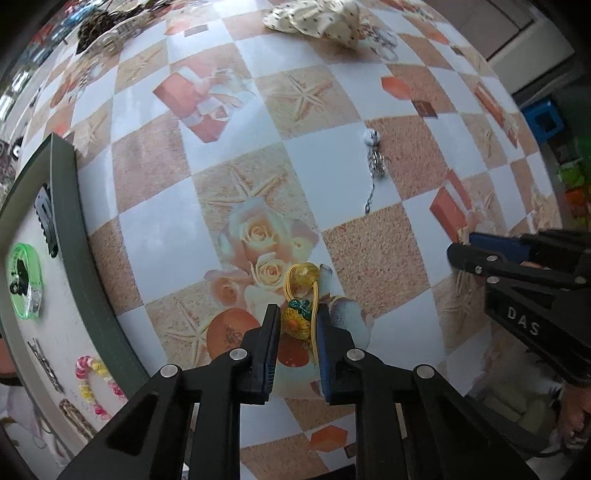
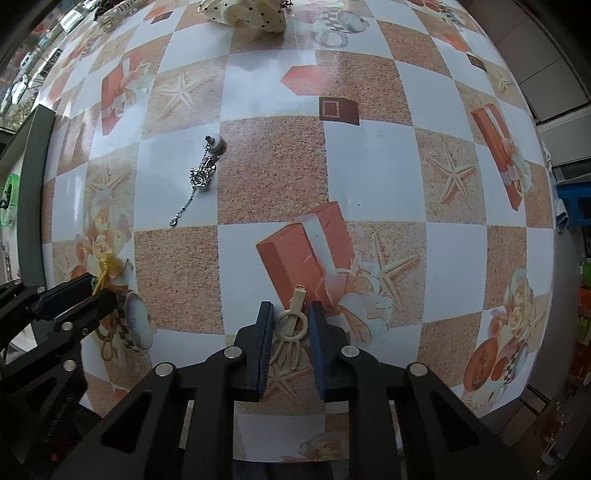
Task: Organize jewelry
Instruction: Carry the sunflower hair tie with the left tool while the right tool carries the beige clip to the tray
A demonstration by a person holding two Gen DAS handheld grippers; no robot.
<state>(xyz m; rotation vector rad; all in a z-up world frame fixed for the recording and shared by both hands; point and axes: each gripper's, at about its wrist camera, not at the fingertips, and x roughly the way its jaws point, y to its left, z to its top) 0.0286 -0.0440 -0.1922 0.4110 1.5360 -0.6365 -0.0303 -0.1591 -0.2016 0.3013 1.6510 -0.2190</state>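
A yellow hair tie with bead ornaments [image 1: 301,302] lies on the patterned tablecloth between the fingers of my left gripper [image 1: 297,314], which is open around it. A cream hair clip [image 2: 291,328] lies between the fingers of my right gripper [image 2: 291,314], also open around it. A silver chain pendant with a white bead [image 1: 373,162] lies further out; it also shows in the right wrist view [image 2: 205,170]. A green-rimmed tray [image 1: 66,206] at the left holds several hair accessories.
A cream polka-dot scrunchie [image 1: 317,18] lies at the far side of the table. Dark accessories [image 1: 107,26] sit at the far left corner. The right gripper's body [image 1: 524,280] shows at the right of the left wrist view. A blue stool [image 1: 545,120] stands beyond the table.
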